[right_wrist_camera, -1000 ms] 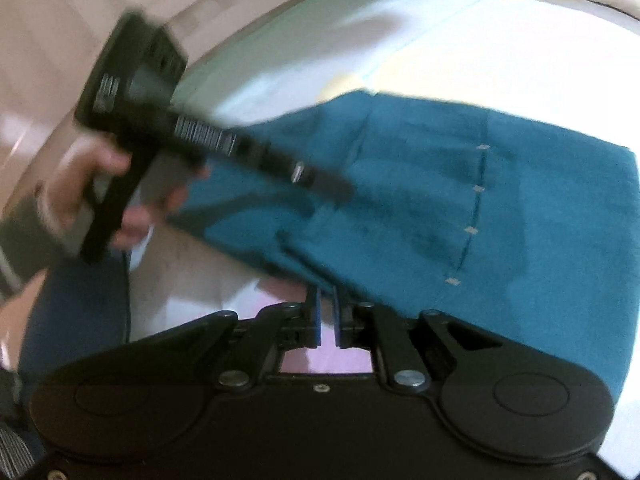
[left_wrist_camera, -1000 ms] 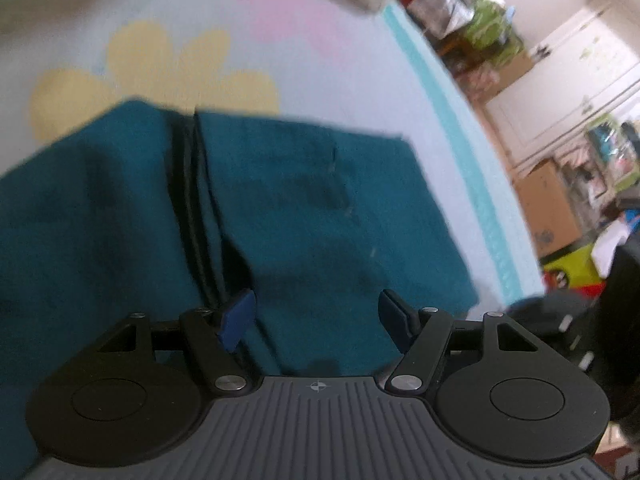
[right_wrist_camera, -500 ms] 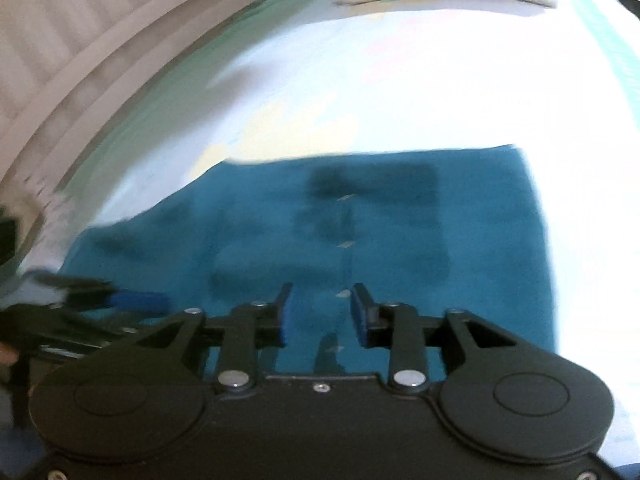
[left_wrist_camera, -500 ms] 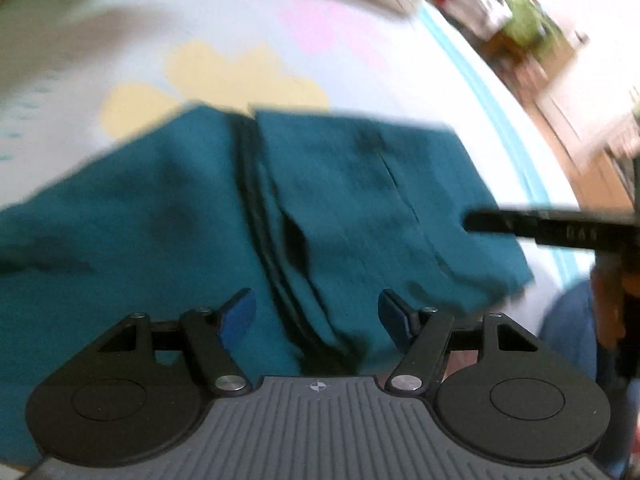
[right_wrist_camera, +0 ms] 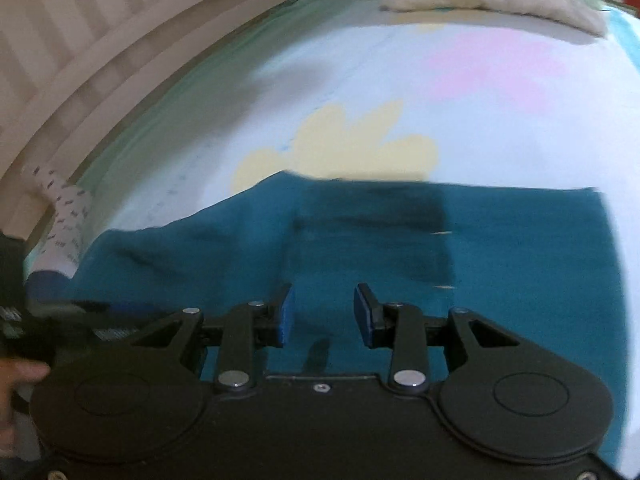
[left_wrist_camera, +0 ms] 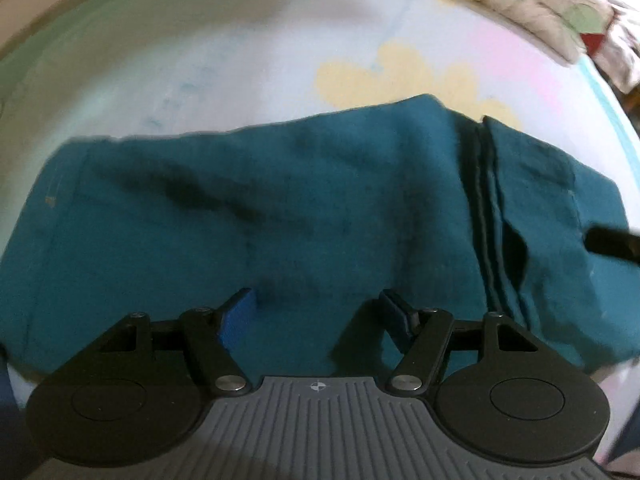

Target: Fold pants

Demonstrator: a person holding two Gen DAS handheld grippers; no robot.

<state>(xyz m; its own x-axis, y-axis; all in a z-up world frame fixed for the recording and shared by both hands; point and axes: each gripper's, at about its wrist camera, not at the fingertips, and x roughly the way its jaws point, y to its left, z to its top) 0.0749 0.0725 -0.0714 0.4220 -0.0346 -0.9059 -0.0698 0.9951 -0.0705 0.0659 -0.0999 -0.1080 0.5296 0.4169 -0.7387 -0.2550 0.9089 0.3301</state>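
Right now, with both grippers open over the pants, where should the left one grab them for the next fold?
Probably the left end of the pants, at the near corner. They lie flat across the sheet with a fold already stacked on the right, so that end is the free one. Bring the left gripper in low from the near edge, pinching the edge there.

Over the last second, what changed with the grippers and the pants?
The right gripper went from shut near the pants' edge to open, now over the pants with nothing between its fingers. The left gripper swung left, so the folded stack now lies to its right. It stayed open and empty; the pants stayed flat on the bed.
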